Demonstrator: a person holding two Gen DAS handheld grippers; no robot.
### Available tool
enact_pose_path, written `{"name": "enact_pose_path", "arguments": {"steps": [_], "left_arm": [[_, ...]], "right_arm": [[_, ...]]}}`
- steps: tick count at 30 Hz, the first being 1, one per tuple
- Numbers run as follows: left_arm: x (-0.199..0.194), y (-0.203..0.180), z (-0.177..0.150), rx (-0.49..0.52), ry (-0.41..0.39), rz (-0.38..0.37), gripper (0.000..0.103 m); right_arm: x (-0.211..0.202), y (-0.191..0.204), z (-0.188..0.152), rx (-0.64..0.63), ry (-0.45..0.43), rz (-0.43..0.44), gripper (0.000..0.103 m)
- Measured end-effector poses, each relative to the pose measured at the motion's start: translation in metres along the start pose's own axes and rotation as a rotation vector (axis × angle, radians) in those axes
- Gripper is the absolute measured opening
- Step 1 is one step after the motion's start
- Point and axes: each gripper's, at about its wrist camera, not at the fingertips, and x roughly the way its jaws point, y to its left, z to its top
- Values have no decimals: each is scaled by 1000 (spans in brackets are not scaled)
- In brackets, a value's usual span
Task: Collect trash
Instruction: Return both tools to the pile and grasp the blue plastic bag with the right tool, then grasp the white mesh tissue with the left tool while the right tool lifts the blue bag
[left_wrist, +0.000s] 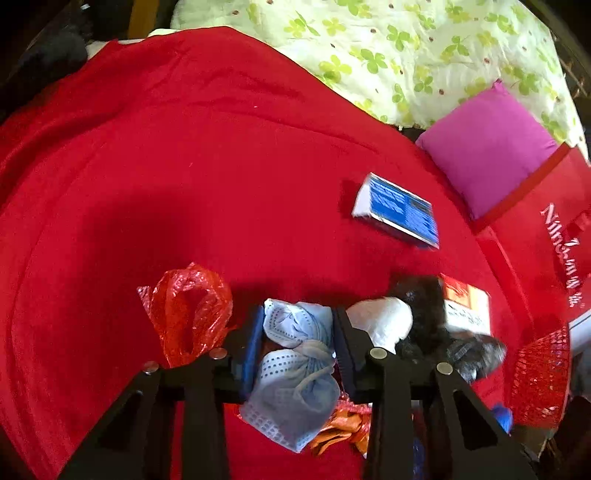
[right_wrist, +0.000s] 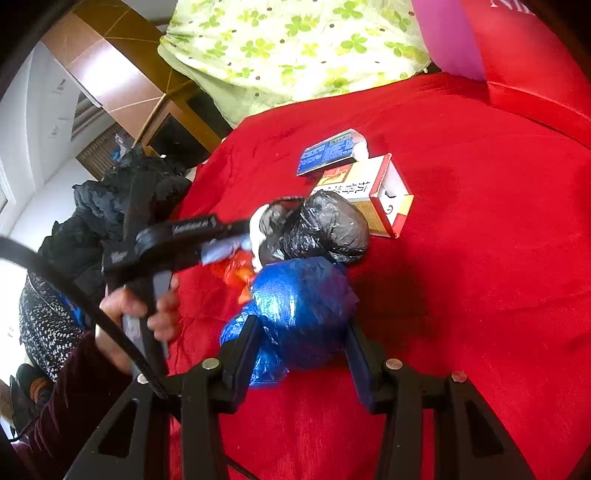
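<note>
My left gripper (left_wrist: 297, 332) is shut on a crumpled pale-blue face mask (left_wrist: 295, 373) and holds it over the red bedspread (left_wrist: 184, 166). A red plastic bag (left_wrist: 184, 310) lies just left of it, white tissue (left_wrist: 384, 321) and a black plastic bag (left_wrist: 424, 317) just right. My right gripper (right_wrist: 303, 339) is open, its fingers on either side of a balled blue plastic bag (right_wrist: 299, 310); I cannot tell if they touch it. Beyond lie the black bag (right_wrist: 321, 229), a red-and-yellow carton (right_wrist: 376, 199) and a blue box (right_wrist: 328, 151). The left gripper (right_wrist: 243, 236) shows here too.
A red tote bag (left_wrist: 535, 243) and a magenta cushion (left_wrist: 487, 147) lie at the right. A red mesh bag (left_wrist: 539, 380) is lower right. A green floral quilt (right_wrist: 288, 48) lies beyond. Dark clothes (right_wrist: 110, 206) are heaped at the bed's left edge.
</note>
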Motion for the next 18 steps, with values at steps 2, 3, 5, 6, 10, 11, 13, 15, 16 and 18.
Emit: {"name": "enact_pose_path", "arguments": {"steps": [2,3,5,6,10,11,13,15,16,18], "left_arm": [[-16,-4,-22,-6,-22,-15,37],[-24,-6,-32,-15,-30,-20,36],[-39,-9,-50,-34,-40,-73,36],[-46,-11,-58,-45,-43,-90,36],[-68,-14,-68,-38,-84,-104,39],[-74,-14,-68,-28,-95,-93,40],[-87,-16,-70,-1,-112,-84,41],[-96,-18,-71,33,-133,-72,42],[-102,-20,-73,56,-143,-67,42],[-110,-21,-78,75,-154,-78,42]], "right_arm": [[-12,1,-6,-18,-16,-6,48],[-18,1,-9,-25,-22,-7,48],[-32,-2,-15,-37,-31,-14,48],[-39,-3,-18,-41,-37,-22,48],[-64,-15,-27,-36,-57,-64,48],[-69,-19,-29,-25,-60,-65,48],[-81,-29,-33,12,-70,-61,48],[-91,-36,-37,30,-84,-66,48],[-94,-39,-38,36,-89,-66,48],[-101,-42,-40,54,-99,-56,48]]}}
